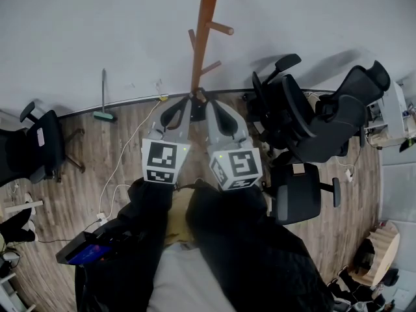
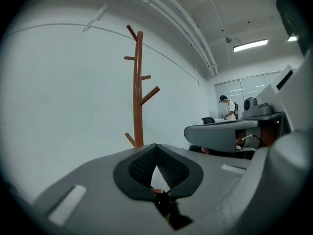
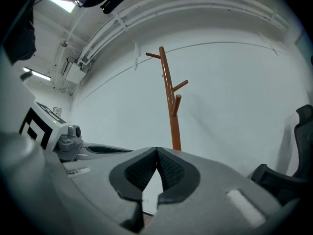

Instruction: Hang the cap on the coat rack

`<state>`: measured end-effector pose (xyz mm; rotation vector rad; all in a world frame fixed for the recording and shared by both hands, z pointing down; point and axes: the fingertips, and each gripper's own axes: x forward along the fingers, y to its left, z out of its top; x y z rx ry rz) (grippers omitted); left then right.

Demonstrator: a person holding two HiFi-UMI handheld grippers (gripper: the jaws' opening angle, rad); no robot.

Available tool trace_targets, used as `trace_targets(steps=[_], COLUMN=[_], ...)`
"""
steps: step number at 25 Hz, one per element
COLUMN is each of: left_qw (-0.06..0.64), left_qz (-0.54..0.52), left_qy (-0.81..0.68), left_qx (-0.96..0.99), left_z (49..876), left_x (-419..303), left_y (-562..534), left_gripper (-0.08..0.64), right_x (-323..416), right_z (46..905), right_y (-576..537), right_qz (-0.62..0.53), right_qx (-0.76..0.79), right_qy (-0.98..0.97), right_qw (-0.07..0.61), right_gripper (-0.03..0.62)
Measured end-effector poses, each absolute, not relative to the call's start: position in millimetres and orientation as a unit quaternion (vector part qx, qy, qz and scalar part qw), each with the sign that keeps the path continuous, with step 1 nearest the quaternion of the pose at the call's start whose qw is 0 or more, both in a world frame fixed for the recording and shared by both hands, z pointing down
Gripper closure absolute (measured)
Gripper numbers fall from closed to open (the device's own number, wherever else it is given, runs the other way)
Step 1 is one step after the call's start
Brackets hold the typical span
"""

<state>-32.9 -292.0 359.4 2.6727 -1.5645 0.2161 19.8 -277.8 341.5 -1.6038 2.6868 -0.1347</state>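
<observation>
A tall brown wooden coat rack (image 1: 203, 38) with short pegs stands against the white wall. It also shows straight ahead in the left gripper view (image 2: 139, 92) and the right gripper view (image 3: 170, 102). No cap appears in any view. My left gripper (image 1: 188, 101) and right gripper (image 1: 208, 104) are held side by side, close together, pointing at the foot of the rack. The left gripper (image 2: 156, 146) has its jaws shut tip to tip with nothing between them. The right gripper (image 3: 157, 150) is likewise shut and holds nothing.
Black office chairs (image 1: 305, 119) crowd the floor right of the rack, one more (image 1: 296, 190) nearer me. Another chair (image 1: 36, 145) stands at the left. A broom (image 1: 103, 96) leans on the wall and a white cable (image 1: 123, 155) runs over the wooden floor. A person (image 2: 228, 106) stands far off behind a desk (image 2: 220, 131).
</observation>
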Motion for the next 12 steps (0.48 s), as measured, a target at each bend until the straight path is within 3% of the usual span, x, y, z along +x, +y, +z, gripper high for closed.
trace_targets(steps=[12], left_qw=[0.021], left_qz=[0.068], left_qy=[-0.499], left_qx=[0.863], left_z=[360.9], left_x=[-31.5], left_y=[-290.8], left_gripper=[0.557], right_x=[21.7], right_z=[341.3], right_y=[-276.3], right_qz=[-0.037], right_qx=[-0.520], right_qy=[0.854], right_qw=[-0.001], right_gripper=[0.597])
